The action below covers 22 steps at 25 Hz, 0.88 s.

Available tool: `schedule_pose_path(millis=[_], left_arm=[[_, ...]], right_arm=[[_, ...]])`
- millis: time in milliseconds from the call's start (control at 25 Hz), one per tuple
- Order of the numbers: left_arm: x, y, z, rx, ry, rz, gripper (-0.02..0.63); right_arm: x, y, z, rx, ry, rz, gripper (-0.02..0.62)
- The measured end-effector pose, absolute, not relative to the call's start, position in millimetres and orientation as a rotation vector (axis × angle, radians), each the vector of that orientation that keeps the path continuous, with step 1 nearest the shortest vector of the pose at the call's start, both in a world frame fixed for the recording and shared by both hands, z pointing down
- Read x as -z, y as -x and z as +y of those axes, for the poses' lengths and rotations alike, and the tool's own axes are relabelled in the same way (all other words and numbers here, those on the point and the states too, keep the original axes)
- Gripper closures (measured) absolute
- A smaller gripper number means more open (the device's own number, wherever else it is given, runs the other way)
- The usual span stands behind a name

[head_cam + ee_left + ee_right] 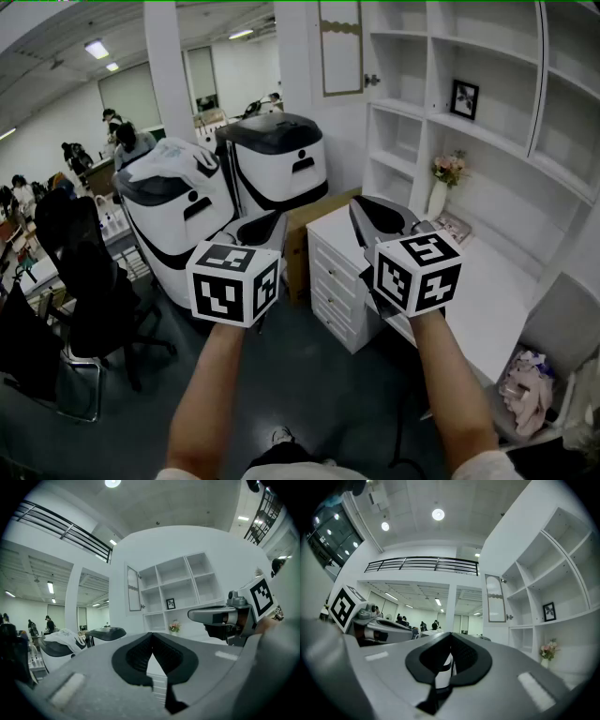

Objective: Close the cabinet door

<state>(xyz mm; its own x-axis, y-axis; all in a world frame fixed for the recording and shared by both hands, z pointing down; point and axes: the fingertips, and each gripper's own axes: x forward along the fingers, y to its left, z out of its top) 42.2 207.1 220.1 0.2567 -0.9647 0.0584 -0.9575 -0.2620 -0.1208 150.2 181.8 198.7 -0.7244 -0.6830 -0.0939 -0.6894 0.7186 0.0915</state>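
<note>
The cabinet door [339,47] stands swung open at the upper left of the white shelf unit [487,122], and a small handle [372,81] shows on its edge. It also appears as the cabinet door [134,588] in the left gripper view and as the cabinet door [495,598] in the right gripper view. Both grippers are held level, well short of it. The left gripper [258,228] [151,637] is shut with nothing in it. The right gripper [380,216] [451,637] is shut and empty too, over the desk's left end.
A white desk [487,300] with drawers [333,281] stands under the shelves, which hold a flower vase [448,173] and a framed picture [463,98]. Two big white-and-black machines [281,159] and a cardboard box [305,234] stand left of the desk. A black chair [94,291] and people are at far left.
</note>
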Motion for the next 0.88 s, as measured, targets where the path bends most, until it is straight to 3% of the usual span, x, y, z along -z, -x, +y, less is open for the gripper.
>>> schedule_pose_path(millis=[240, 880], left_arm=[[-222, -35, 200, 0.180, 2.443, 1.875, 0.607], [-221, 3, 123, 0.167, 2.478, 1.811, 0.607]], right_arm=[[-201, -144, 175, -0.171, 1.155, 2.857, 0.594], [-197, -111, 105, -0.203, 1.260, 2.823, 0.512]])
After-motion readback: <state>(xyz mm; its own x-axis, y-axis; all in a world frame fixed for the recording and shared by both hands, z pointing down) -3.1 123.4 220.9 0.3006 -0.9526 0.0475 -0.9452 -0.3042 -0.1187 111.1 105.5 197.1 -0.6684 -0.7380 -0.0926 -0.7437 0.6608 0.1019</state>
